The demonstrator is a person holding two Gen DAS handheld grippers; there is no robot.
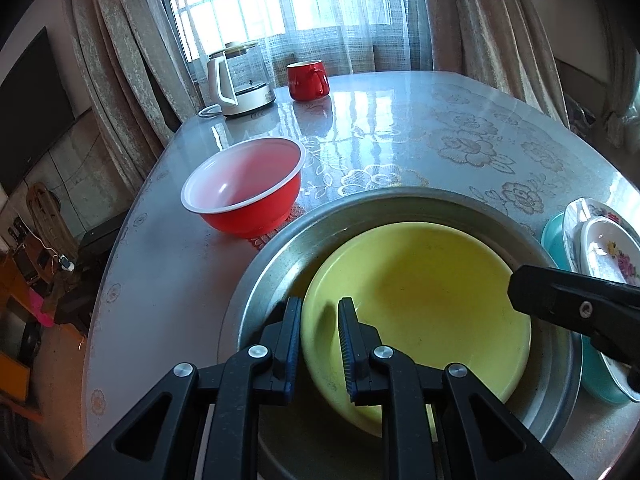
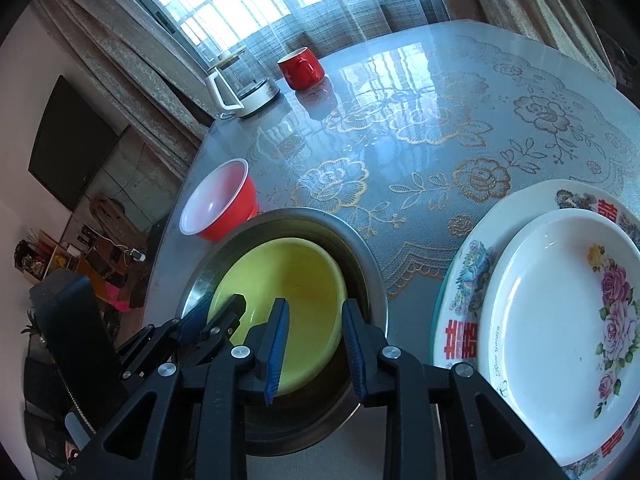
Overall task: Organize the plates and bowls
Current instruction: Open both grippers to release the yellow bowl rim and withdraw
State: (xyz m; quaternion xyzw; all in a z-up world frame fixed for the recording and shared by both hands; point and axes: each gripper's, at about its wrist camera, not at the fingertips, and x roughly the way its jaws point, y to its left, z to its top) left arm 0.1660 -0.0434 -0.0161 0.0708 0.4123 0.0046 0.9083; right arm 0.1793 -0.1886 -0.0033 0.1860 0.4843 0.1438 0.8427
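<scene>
A yellow bowl (image 1: 424,304) sits inside a steel bowl (image 1: 276,260); both show in the right wrist view too, the yellow bowl (image 2: 292,280) in the steel bowl (image 2: 360,264). My left gripper (image 1: 319,312) is open, its fingers straddling the yellow bowl's left rim without closing on it. My right gripper (image 2: 316,316) is open above the yellow bowl's near right side, holding nothing. A red bowl (image 1: 244,188) with a white inside stands to the left. A stack of floral plates (image 2: 560,320) on a teal plate (image 1: 600,376) lies to the right.
A glass kettle (image 1: 240,80) and a red mug (image 1: 306,80) stand at the table's far edge by the curtained window. The table's left edge (image 1: 120,264) drops off to the floor. A floral tablecloth (image 2: 400,140) covers the table.
</scene>
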